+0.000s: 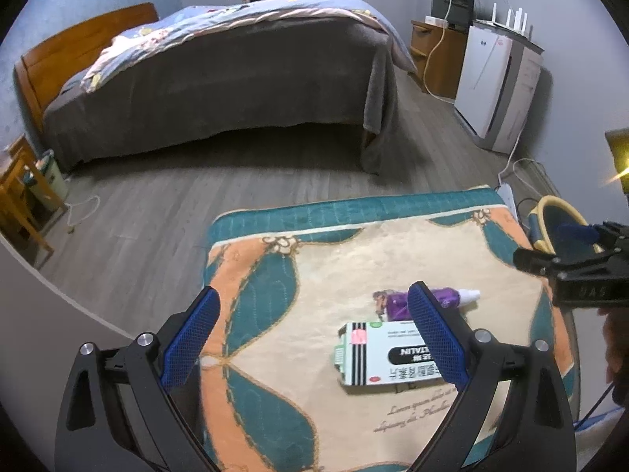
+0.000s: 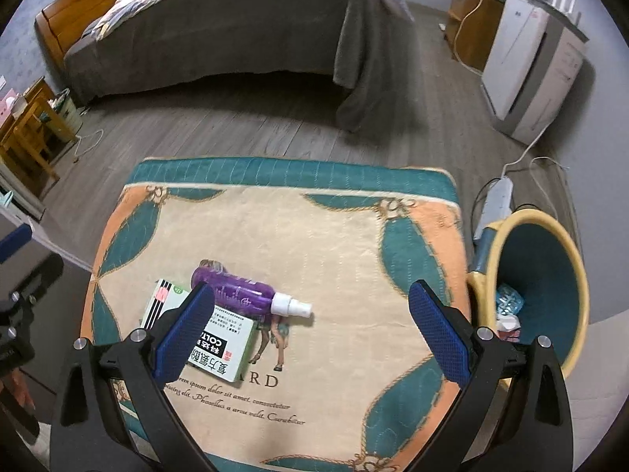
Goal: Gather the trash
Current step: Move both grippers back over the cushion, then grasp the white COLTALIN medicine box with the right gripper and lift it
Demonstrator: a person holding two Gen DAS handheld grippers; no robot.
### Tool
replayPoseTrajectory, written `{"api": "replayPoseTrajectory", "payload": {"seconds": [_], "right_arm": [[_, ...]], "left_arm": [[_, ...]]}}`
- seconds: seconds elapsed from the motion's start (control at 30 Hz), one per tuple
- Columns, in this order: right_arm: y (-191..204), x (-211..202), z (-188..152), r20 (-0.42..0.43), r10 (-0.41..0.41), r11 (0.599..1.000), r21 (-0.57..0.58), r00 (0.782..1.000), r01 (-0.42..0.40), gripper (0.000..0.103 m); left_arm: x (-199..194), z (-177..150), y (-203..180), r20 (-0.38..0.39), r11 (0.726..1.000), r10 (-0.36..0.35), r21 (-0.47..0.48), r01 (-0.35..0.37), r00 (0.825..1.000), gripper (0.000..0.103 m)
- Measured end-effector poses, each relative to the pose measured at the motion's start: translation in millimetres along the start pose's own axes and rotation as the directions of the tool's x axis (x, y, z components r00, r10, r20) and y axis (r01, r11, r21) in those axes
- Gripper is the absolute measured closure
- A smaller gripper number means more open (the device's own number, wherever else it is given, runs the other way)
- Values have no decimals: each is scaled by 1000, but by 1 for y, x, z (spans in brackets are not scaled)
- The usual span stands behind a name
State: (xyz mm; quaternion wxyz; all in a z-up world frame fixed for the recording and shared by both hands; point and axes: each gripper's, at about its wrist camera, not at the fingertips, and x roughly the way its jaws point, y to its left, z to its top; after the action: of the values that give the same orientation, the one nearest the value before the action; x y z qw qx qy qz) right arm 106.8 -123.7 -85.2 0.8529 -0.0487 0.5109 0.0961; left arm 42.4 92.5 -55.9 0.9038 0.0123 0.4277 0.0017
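Left gripper [image 1: 314,314] hangs with jaws spread wide and nothing between them, over the patterned cloth [image 1: 393,251] that covers the table. Right gripper [image 2: 312,310] is the same story: jaws gaping, empty, poised above the same cloth.

Under them, two pieces of trash lie on the cloth, touching each other. One is a white and green medicine box [image 2: 226,338] lying flat; from the right wrist its black band reads "COLT", cut off by the blue finger pad, with Chinese characters beside it. From the left wrist the box [image 1: 373,354] shows the tail end "ITALIN", upside down. The other is a purple spray bottle [image 2: 240,293] on its side with a white nozzle pointing toward the bin; its label print is too blurred to read. In the left view the bottle [image 1: 444,297] lies just beyond the box, partly behind the right finger.

The cloth carries printed script: "Lorem ipsum dolor sit amet, consectetur" and, above it, large letters ending in "RD".

Off the cloth's right edge stands one bin [image 2: 578,275], teal inside with a yellow rim, with some crumpled wrappers at the bottom, possibly a blister pack. Beyond it, a white power strip [image 2: 499,196] on the wood floor, then one bed [image 2: 236,19] and a white appliance [image 2: 523,59].
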Motion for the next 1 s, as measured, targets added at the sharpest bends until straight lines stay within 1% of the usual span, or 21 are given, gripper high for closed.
{"api": "replayPoseTrajectory", "payload": {"seconds": [0.1, 0.23, 0.43, 0.57, 0.63, 0.83, 0.9, 1.0], "right_arm": [[6, 12, -2, -33, 3, 1000, -9, 999, -4, 6], [20, 27, -8, -75, 12, 999, -49, 997, -16, 6], [53, 44, -22, -128, 67, 981, -175, 990, -89, 6], [73, 59, -35, -191, 110, 958, -243, 975, -155, 6], [82, 64, -39, -208, 123, 945, -275, 970, -179, 6], [104, 84, -50, -254, 88, 907, -379, 963, -183, 6], [112, 90, -52, -260, 76, 892, -414, 963, -182, 6], [119, 98, -52, -260, 54, 880, -444, 964, -169, 6]], "left_arm": [[6, -3, 6, -20, 1000, -7, 12, 7, 1000, 8], [14, -9, 12, -42, 998, 14, 59, -12, 999, 8], [19, -15, 23, -62, 996, 3, 86, 2, 998, 8], [21, -16, 29, -70, 997, -1, 82, 7, 998, 8], [21, -16, 32, -74, 997, -9, 74, 15, 997, 8], [23, -17, 40, -84, 998, -4, 64, 9, 996, 8], [24, -17, 43, -91, 999, -9, 53, 14, 996, 8], [24, -16, 44, -90, 999, -17, 49, 21, 996, 8]]}}
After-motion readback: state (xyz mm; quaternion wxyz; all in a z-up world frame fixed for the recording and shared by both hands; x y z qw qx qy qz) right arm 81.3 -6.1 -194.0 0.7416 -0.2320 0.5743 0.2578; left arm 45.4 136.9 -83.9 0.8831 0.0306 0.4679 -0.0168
